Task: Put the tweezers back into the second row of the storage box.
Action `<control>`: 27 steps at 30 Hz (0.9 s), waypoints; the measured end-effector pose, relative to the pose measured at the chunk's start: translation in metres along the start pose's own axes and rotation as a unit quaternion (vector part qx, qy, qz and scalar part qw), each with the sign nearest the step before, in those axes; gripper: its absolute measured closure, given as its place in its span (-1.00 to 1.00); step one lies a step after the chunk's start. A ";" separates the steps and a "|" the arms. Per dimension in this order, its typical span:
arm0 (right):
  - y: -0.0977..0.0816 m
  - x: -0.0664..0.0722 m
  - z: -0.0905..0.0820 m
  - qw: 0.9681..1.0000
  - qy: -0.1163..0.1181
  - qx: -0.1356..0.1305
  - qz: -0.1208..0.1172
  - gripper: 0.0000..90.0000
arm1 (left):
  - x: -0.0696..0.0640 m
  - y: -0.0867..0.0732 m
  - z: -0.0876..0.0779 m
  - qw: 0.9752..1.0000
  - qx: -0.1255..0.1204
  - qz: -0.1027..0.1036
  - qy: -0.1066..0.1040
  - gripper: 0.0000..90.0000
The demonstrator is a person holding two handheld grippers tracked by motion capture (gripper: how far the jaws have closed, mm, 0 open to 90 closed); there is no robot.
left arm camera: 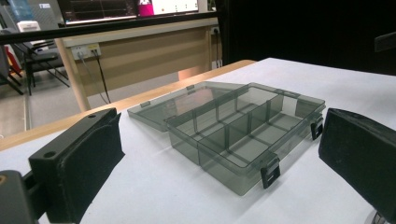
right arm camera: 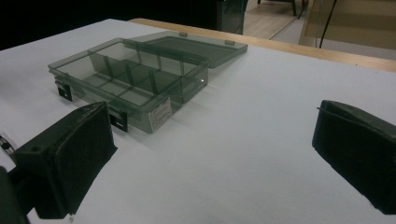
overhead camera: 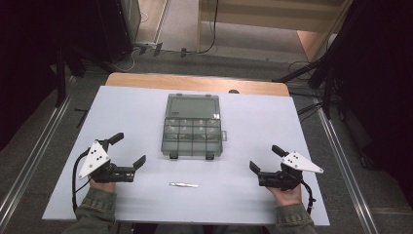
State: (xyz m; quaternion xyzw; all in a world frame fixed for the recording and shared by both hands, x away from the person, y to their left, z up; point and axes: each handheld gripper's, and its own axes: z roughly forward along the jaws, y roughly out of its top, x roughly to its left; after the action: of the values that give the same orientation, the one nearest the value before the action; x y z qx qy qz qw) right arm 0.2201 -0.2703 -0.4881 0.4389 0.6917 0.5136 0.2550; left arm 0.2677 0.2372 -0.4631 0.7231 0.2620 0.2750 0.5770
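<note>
On the white, matte counter (overhead camera: 122, 126), near its middle and toward the far side, lies a smoky translucent plastic organiser box (overhead camera: 192, 137), rectangular and shallow, its hinged lid (overhead camera: 191, 107) folded flat back toward the far edge. Thin divider walls split the base into small square and oblong compartments, and two dark latch tabs hang off its near wall. A slim, silvery, stick-shaped piece (overhead camera: 183, 185) rests flat on the counter nearer the person, well apart from the box and between the two hands. Left tongs (overhead camera: 130, 150) sit at the near left of the box, jaws spread wide with nothing between them; the left gripper view shows their blocky black pads with a slightly rough, foam-like face framing the box. Right tongs (overhead camera: 264, 159) sit at the near right, likewise spread wide and empty, angled toward the box. A bare wooden strip (overhead camera: 195, 83) edges the counter's far side.
</note>
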 end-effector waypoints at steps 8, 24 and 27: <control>-0.002 -0.002 -0.006 1.000 -0.006 -0.013 0.011 -1.00 | 0.000 0.000 0.000 1.000 -0.004 -0.001 0.000 -1.00; 0.008 0.003 -0.002 1.000 0.016 0.009 -0.001 -1.00 | -0.001 -0.001 0.001 1.000 0.008 0.003 -0.002 -1.00; 0.009 0.004 0.000 1.000 0.019 0.013 -0.003 -1.00 | -0.002 -0.001 0.001 1.000 0.008 0.003 -0.002 -1.00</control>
State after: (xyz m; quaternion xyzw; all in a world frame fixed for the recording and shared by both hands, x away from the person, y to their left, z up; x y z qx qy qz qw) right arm 0.2210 -0.2661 -0.4788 0.4298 0.7044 0.5123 0.2380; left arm 0.2671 0.2353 -0.4641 0.7289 0.2607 0.2735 0.5709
